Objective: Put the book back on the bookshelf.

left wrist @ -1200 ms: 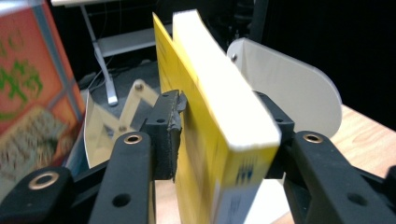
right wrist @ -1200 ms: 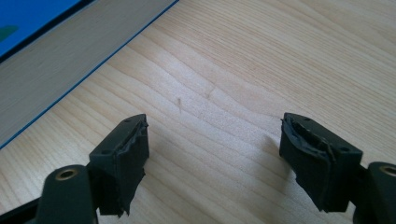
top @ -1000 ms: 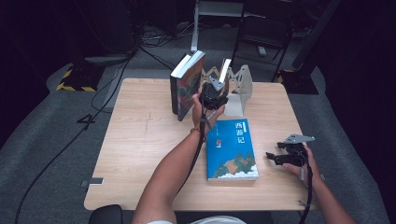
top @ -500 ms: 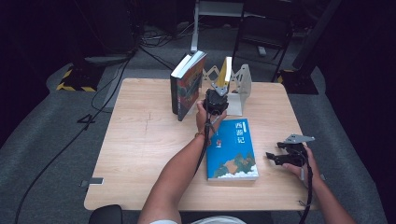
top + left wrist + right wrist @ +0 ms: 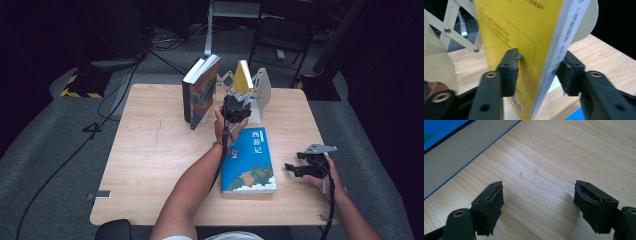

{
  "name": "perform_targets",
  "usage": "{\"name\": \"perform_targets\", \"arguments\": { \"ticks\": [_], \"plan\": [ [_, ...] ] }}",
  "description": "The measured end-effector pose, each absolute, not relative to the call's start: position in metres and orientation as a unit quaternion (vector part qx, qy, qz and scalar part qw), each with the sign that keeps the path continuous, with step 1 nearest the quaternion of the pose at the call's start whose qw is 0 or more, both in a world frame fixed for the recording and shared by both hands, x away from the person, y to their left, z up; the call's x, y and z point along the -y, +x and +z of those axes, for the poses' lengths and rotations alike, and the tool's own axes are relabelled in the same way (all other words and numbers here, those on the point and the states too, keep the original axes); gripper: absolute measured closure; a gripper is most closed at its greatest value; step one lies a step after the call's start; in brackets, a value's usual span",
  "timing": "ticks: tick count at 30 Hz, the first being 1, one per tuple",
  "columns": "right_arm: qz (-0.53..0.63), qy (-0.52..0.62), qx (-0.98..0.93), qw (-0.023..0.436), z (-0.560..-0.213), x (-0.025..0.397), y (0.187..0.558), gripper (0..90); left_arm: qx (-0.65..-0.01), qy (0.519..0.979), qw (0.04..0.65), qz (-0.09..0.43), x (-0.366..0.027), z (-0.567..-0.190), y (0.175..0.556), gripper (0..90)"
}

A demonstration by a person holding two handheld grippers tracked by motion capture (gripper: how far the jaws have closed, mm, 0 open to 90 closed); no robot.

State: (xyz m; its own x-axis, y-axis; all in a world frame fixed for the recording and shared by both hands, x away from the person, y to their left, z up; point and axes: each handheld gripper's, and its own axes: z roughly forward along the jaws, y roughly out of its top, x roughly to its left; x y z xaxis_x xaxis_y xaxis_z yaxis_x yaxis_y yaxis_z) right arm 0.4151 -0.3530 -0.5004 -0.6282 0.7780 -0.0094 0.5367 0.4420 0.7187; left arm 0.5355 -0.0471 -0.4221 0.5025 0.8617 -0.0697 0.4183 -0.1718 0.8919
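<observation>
Shelving step in hand, by the look of it: left tool [image 5: 237, 109] clamped on the yellow book [image 5: 243, 76], one pad [image 5: 510, 72] pressed to the cover and the other against the white page edge, book held upright. Standing just in front of the white folding bookend [image 5: 262, 90], between its scissor struts and rounded end plate, lower edge close to the bench [image 5: 150, 165]; touching it or not, hard to tell. Dark-covered book [image 5: 200, 90] upright to the left of the bookend, apart from the yellow one. Blue book [image 5: 249, 161] flat on the bench, nearer the person than the bookend. Right tool [image 5: 306, 167] idle, well to the right of the blue book, jaws wide apart over bare wood, nothing between them.

Next move, likely: settling the yellow book square against the bookend's plate and checking for lean before easing the grip. Probably calls for a slow, level release, since a thin upright book tips easily. Blue book seemingly waiting for its turn.
</observation>
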Motion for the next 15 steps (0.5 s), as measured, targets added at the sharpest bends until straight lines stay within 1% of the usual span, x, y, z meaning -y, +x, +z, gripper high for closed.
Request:
{"name": "perform_targets", "arguments": {
  "ticks": [3,7,10,13,15],
  "plan": [
    [0.35,0.395,-0.832,0.173,-0.5,0.353,0.415,24.2,-0.428,0.736,0.467,0.24,0.048,-0.423,0.531,47.7],
    [0.35,0.395,-0.831,0.173,-0.5,0.353,0.415,24.2,-0.418,0.745,0.459,0.244,0.046,-0.424,0.528,45.7],
    [0.349,0.395,-0.832,0.173,-0.5,0.353,0.415,24.2,-0.408,0.754,0.456,0.239,0.041,-0.423,0.524,40.5],
    [0.349,0.395,-0.832,0.173,-0.5,0.353,0.415,24.2,-0.378,0.771,0.449,0.248,0.032,-0.418,0.512,37.6],
    [0.349,0.395,-0.832,0.172,-0.5,0.353,0.415,24.2,-0.361,0.779,0.45,0.245,0.023,-0.415,0.504,35.5]
  ]
}}
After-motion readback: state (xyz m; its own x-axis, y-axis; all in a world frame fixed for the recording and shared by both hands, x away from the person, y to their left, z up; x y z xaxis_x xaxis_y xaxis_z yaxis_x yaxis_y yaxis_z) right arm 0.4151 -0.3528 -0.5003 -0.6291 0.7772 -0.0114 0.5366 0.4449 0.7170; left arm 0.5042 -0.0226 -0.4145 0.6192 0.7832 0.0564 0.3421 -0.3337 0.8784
